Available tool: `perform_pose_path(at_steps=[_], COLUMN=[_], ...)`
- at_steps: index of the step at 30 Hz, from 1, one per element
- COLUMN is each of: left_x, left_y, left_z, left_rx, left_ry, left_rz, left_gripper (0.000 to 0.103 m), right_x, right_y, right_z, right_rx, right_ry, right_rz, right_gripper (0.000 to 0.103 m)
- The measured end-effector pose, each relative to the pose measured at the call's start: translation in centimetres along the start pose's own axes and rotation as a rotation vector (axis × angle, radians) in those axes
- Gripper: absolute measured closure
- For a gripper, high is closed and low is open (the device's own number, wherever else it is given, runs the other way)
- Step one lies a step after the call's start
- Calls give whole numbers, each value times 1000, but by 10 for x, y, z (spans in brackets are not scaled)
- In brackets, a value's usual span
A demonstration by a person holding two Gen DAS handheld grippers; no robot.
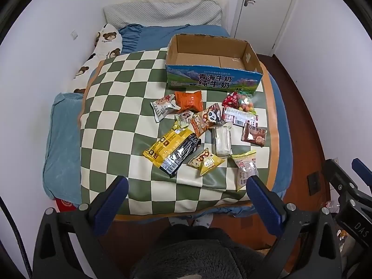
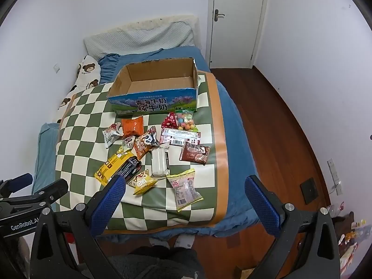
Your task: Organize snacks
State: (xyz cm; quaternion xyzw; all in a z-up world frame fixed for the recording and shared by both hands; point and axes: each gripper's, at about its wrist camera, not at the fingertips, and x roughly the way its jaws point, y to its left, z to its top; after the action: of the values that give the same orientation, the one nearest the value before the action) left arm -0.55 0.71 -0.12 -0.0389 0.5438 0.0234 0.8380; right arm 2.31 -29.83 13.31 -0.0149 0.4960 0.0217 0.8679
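Observation:
Several snack packets lie scattered on a green-and-cream checkered mat on a bed. Among them are a yellow-and-black bag, an orange packet, a panda packet, a white pack and a pink packet. Behind them stands an empty open cardboard milk box. My left gripper and right gripper both hang open above the near end of the mat, holding nothing.
Pillows and a bear-print cushion lie at the bed's head against the wall. Wooden floor and a white door are to the right. A person's grey-clad legs show below.

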Motion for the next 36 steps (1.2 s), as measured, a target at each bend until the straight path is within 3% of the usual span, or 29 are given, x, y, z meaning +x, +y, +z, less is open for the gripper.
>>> perform_pose_path(at_steps=[36], left_x=[-9], left_y=[-4], left_z=[14], left_rx=[5], left_ry=[-8], left_rz=[5], left_gripper=[0], right_x=[-4], right_y=[8], right_z=[6], right_rx=[-5], right_ry=[-8], right_rz=[-5], right_gripper=[0])
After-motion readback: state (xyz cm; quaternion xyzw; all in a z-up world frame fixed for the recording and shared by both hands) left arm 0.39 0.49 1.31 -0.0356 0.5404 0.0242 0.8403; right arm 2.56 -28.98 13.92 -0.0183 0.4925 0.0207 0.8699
